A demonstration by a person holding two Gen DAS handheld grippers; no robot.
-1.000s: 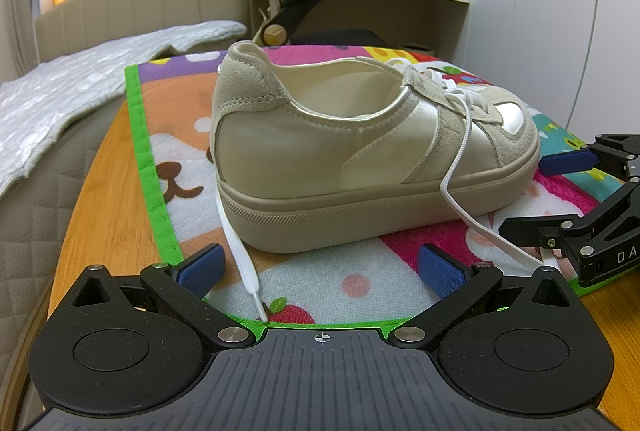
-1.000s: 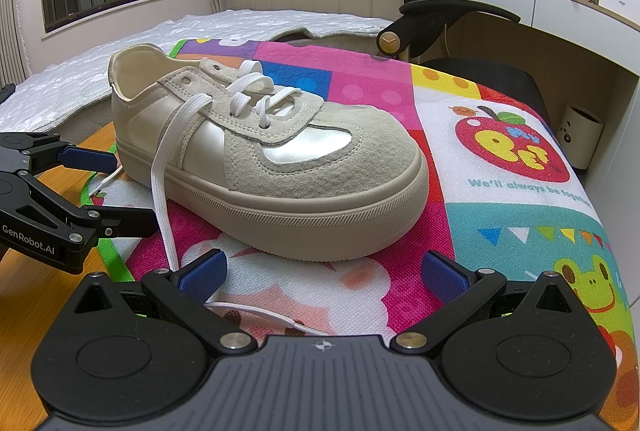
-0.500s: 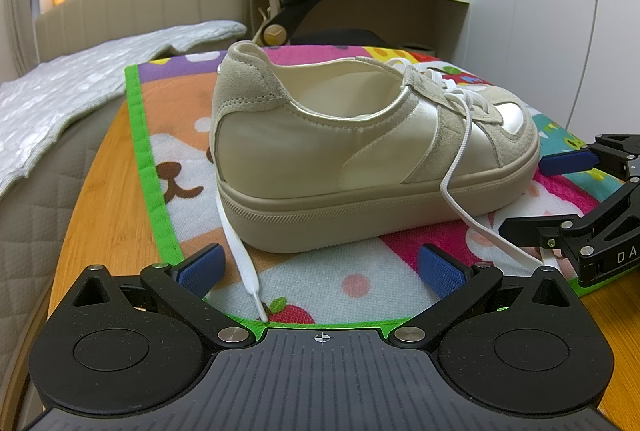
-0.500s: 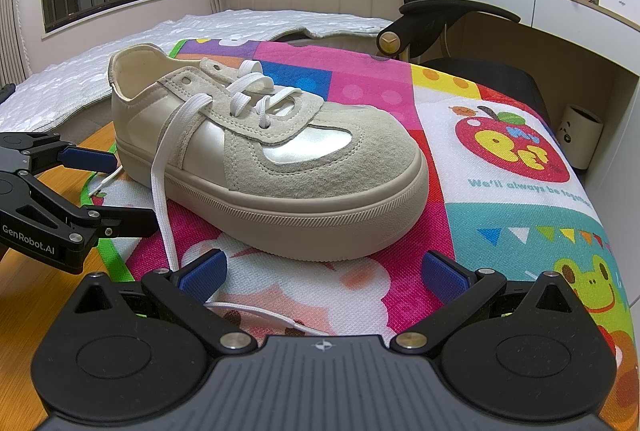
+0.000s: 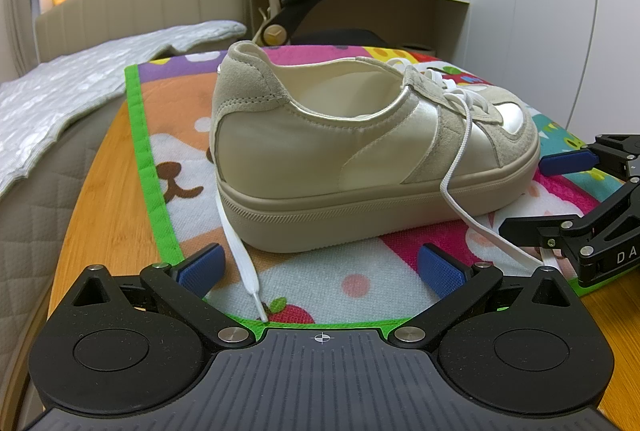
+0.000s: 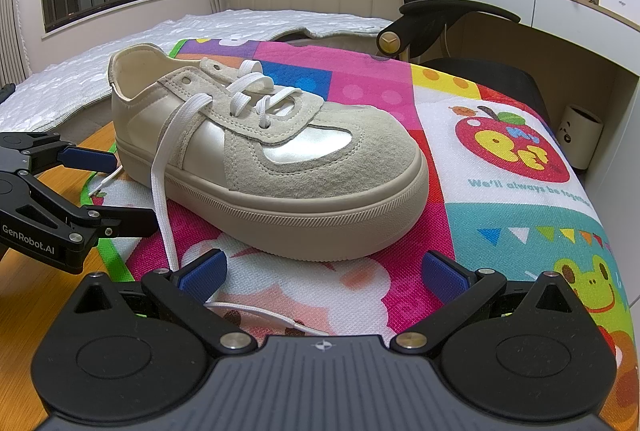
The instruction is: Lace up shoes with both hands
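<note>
Shoe: I see a beige suede-and-satin platform sneaker (image 6: pixel 264 159) standing upright on a bright patchwork cartoon play mat (image 6: pixel 516 191), toe towards my right hand-held gripper.
Mat: it covers a round wooden worktop (image 5: pixel 100 167), its green border near the edge.
Near lace end: a flat white shoelace (image 6: pixel 164 191) drops from an upper eyelet down the shoe's side onto the mat – it runs past the inner blue pad of the right hand-held gripper (image 6: pixel 322 275).
Far lace end: a second flat white lace end (image 5: pixel 244 267) comes out from behind the heel and lies between the fingers of the left hand-held gripper (image 5: pixel 320 267).
Left hand-held gripper: jaws spread wide, holding nothing, low before the heel.
Right hand-held gripper: jaws wide too – nothing gripped.
</note>
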